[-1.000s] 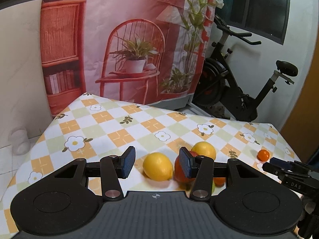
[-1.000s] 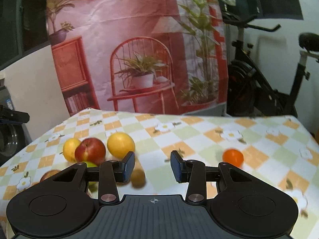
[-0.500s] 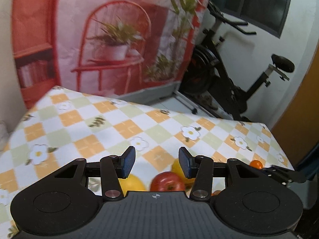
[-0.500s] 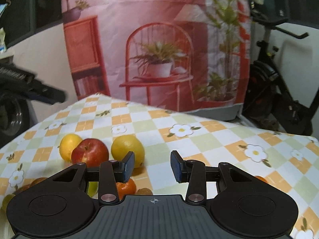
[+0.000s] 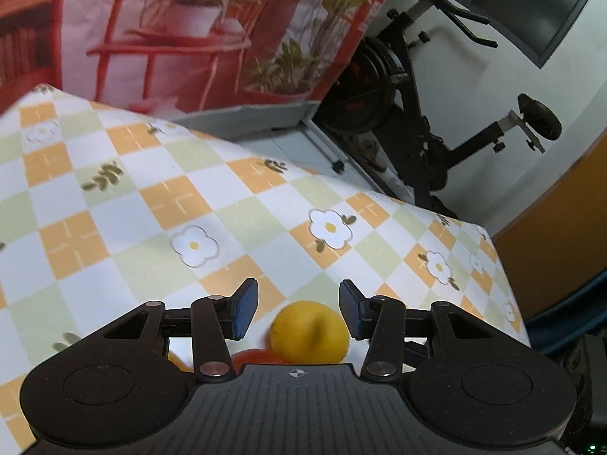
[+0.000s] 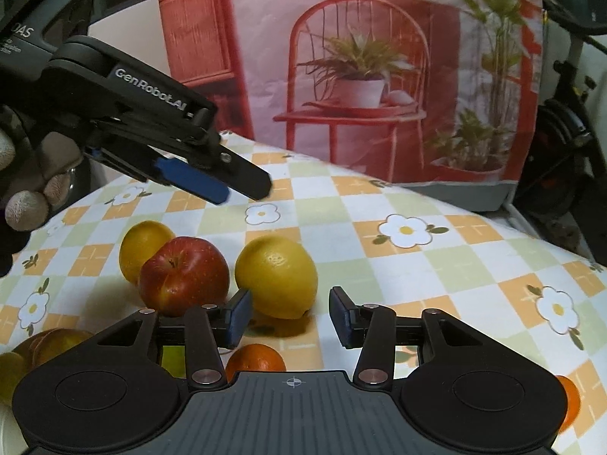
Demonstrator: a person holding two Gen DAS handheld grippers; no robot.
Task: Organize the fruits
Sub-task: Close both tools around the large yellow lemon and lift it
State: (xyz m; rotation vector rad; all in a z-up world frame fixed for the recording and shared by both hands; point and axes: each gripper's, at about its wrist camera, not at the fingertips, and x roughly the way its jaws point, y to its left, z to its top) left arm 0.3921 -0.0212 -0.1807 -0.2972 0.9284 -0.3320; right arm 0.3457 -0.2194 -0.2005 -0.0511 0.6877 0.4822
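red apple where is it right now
In the right wrist view the red apple sits left of centre on the checked tablecloth, touching a yellow citrus behind it, another yellow citrus at its right.

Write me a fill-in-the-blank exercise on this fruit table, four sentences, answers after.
1. The red apple sits between two ____ citrus fruits.
2. The tablecloth is printed with white ____.
3. Neither hand-held gripper is holding any ____.
4. The left hand-held gripper has ____ pads.

Answers: yellow; flowers; fruit; blue
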